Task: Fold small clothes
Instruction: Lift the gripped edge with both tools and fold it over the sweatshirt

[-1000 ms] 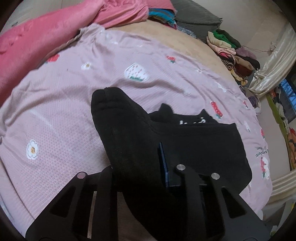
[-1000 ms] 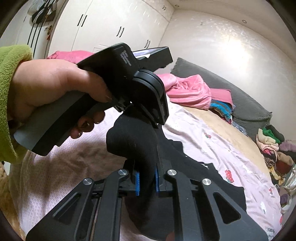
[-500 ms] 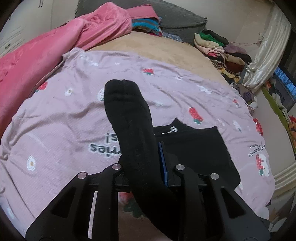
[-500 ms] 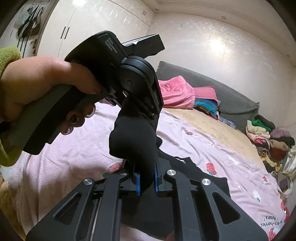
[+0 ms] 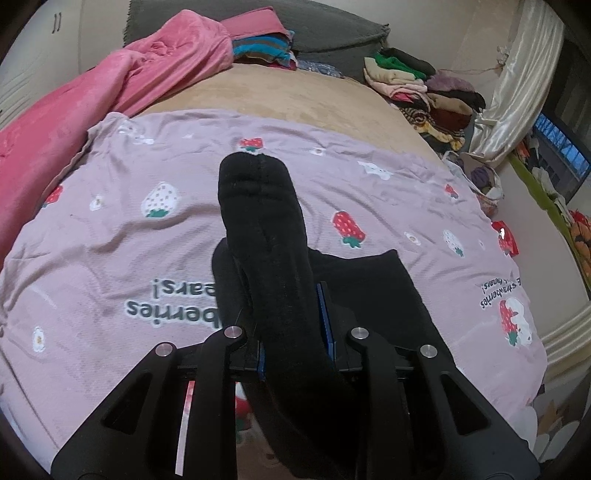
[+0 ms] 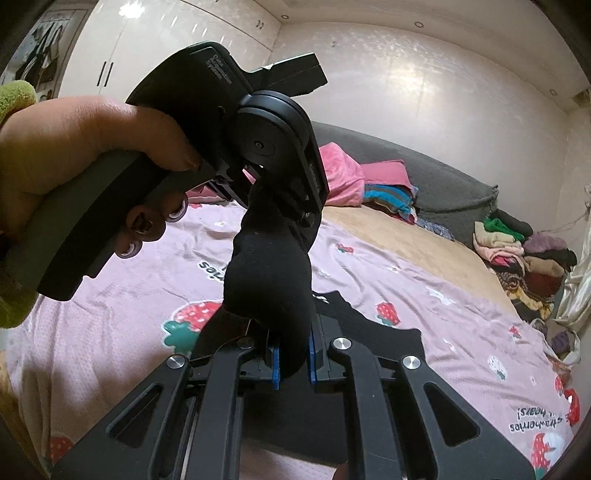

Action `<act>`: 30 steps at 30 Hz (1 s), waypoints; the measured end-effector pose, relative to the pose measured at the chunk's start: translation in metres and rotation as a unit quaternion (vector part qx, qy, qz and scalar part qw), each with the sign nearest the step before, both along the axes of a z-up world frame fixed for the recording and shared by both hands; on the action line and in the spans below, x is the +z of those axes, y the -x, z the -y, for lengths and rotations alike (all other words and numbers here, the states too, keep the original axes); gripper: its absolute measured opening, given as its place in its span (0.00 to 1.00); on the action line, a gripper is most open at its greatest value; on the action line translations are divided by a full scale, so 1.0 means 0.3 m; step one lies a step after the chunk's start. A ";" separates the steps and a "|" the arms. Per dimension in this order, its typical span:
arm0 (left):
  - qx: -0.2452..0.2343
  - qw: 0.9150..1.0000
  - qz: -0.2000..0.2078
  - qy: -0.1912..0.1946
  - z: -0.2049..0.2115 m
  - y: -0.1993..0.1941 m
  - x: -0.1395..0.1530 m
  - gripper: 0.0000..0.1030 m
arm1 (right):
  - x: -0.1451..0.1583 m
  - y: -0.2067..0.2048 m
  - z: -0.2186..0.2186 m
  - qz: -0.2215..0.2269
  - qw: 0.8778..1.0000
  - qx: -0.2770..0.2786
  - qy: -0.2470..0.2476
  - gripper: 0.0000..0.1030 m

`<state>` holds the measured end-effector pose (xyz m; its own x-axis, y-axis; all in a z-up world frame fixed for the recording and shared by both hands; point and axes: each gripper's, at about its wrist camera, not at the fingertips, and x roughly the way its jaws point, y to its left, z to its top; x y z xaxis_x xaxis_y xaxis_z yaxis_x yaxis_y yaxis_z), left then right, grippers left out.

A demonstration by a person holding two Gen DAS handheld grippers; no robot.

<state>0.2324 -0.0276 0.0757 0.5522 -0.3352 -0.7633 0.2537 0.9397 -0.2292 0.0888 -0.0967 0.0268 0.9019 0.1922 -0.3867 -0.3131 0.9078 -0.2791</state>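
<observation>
The left gripper (image 5: 295, 332) is clamped on a black sock (image 5: 266, 236), its blue pads (image 5: 328, 325) pressing the knit from both sides. The right gripper (image 6: 293, 360) is also closed on the sock (image 6: 269, 280), lower along its length. So the sock hangs in the air between the 2 tools, above the bed, its rounded toe end sticking up past the left gripper's fingers in the left wrist view. In the right wrist view a hand (image 6: 74, 155) with a green sleeve cuff (image 6: 16, 96) grips the handle of the left gripper (image 6: 284, 206).

Below lies a lilac bedspread (image 5: 110, 229), a waffle-textured cloth printed with red and white strawberries, small daisies and upside-down lettering. A second flat black garment (image 5: 373, 284) lies on it, right under the grippers; what kind of garment it is cannot be told. Beyond the spread the bed shows a plain tan sheet (image 5: 295, 92). A plush pink blanket (image 5: 122, 81) is heaped along the left side, and a dark grey cushion (image 5: 332, 33) leans at the head, with striped folded fabric (image 5: 262, 48) in front of it. A stack of folded clothes (image 5: 417, 85) sits at the far right corner, beside a shiny cream curtain (image 5: 517, 81). The walls are glossy pale, with white wardrobe doors (image 6: 110, 66) at the left.
</observation>
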 end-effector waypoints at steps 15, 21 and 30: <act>-0.026 0.999 -0.017 -0.012 0.169 -0.027 -0.038 0.13 | -0.013 -0.034 0.157 -0.013 0.999 -0.031 -0.018 0.09; -0.033 0.999 -0.023 -0.017 0.221 -0.032 -0.058 0.13 | -0.031 -0.034 0.199 -0.021 0.999 -0.040 -0.024 0.09; -0.042 0.998 -0.030 -0.027 0.281 -0.041 -0.083 0.13 | -0.060 -0.036 0.253 -0.030 0.998 -0.050 -0.036 0.09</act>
<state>0.2447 -0.1118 0.0507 0.4769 -0.3362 -0.8121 0.3196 0.9270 -0.1961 0.0997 -0.1725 0.0088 0.8935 0.1323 -0.4292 -0.2351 0.9520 -0.1961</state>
